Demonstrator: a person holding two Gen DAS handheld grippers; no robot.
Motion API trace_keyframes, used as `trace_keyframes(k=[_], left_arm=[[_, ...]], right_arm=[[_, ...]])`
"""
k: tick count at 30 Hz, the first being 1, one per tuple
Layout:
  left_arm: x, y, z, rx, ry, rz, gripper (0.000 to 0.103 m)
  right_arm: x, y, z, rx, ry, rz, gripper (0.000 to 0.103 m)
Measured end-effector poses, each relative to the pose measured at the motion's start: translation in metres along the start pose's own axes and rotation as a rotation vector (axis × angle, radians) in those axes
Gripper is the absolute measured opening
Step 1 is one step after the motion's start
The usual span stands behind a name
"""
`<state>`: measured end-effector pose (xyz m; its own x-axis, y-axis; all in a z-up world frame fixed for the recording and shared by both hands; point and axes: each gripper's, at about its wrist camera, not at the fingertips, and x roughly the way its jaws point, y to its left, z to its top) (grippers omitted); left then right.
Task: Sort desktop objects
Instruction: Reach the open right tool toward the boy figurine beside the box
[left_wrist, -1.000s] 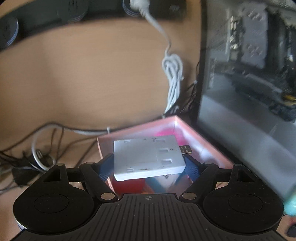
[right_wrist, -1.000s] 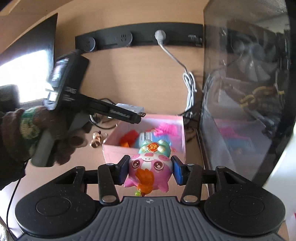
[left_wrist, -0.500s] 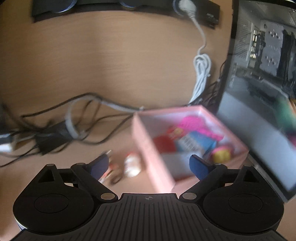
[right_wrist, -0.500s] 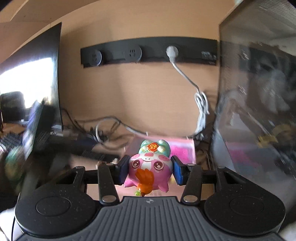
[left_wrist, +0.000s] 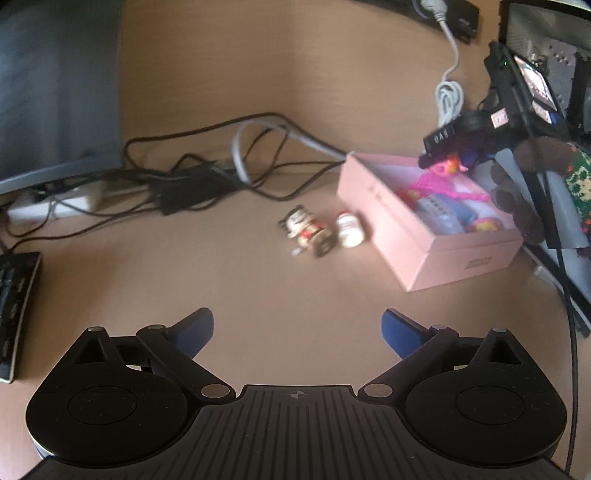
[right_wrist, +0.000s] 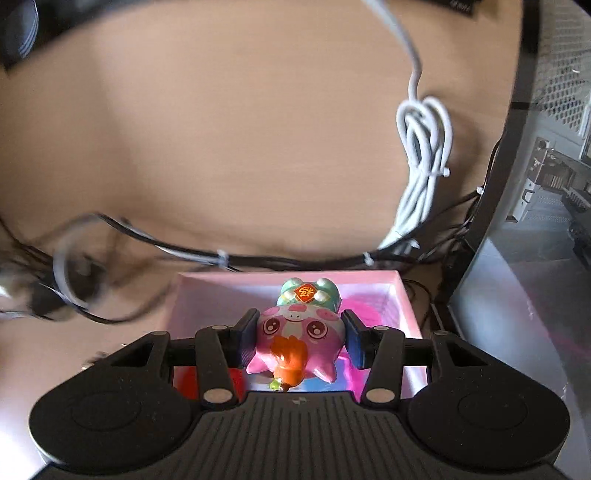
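Right claw grips pig toy above pink box.

1. My pig toy is pink with big eyes, a green cap bearing a red badge, and an orange tuft at the chin. It faces my right camera, upright, pinched at both sides over the box.
2. The box is pink, open-topped and rectangular, near the desk's right edge. Inside lie a magenta toy, a blue-grey piece and something red and yellow at its near end.
3. A striped figurine lies tipped over just left of the box.
4. A small white figurine lies between it and the box wall.
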<state>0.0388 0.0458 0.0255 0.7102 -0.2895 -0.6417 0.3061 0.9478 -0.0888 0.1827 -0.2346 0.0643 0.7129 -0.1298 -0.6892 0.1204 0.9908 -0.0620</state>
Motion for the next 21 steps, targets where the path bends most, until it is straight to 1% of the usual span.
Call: trace_keyframes(k=[5,10,11,13,14,15,16,18,20,21], left_arm=[[0.002,0.009,-0.012,-0.018,0.032,0.001,0.101],[-0.004,0.010,-0.026,-0.013,0.049,0.013,0.101],[-0.005,0.011,-0.028,-0.011,0.050,0.019,0.101],[-0.007,0.014,-0.033,-0.005,0.050,0.035,0.102],[-0.008,0.015,-0.036,-0.005,0.050,0.043,0.102],[-0.008,0.017,-0.038,-0.006,0.052,0.051,0.102],[-0.008,0.019,-0.041,-0.012,0.052,0.057,0.102],[-0.009,0.022,-0.047,-0.035,0.047,0.074,0.102],[-0.011,0.024,-0.053,-0.052,0.038,0.079,0.102],[-0.012,0.024,-0.056,-0.057,0.032,0.079,0.102]], right_arm=[[0.022,0.004,-0.011,-0.043,0.045,-0.053,0.048],[0.026,0.006,-0.013,-0.065,0.064,-0.082,0.049],[0.022,0.007,-0.012,-0.065,0.061,-0.085,0.050],[0.005,0.010,-0.007,-0.076,0.019,-0.085,0.054],[-0.006,0.013,-0.004,-0.080,-0.010,-0.075,0.059],[-0.018,0.016,0.000,-0.080,-0.041,-0.058,0.063],[-0.029,0.019,0.003,-0.079,-0.065,-0.038,0.064],[-0.054,0.031,0.012,-0.088,-0.109,0.045,0.071],[-0.070,0.045,0.016,-0.099,-0.120,0.151,0.072],[-0.074,0.053,0.018,-0.100,-0.108,0.213,0.072]])
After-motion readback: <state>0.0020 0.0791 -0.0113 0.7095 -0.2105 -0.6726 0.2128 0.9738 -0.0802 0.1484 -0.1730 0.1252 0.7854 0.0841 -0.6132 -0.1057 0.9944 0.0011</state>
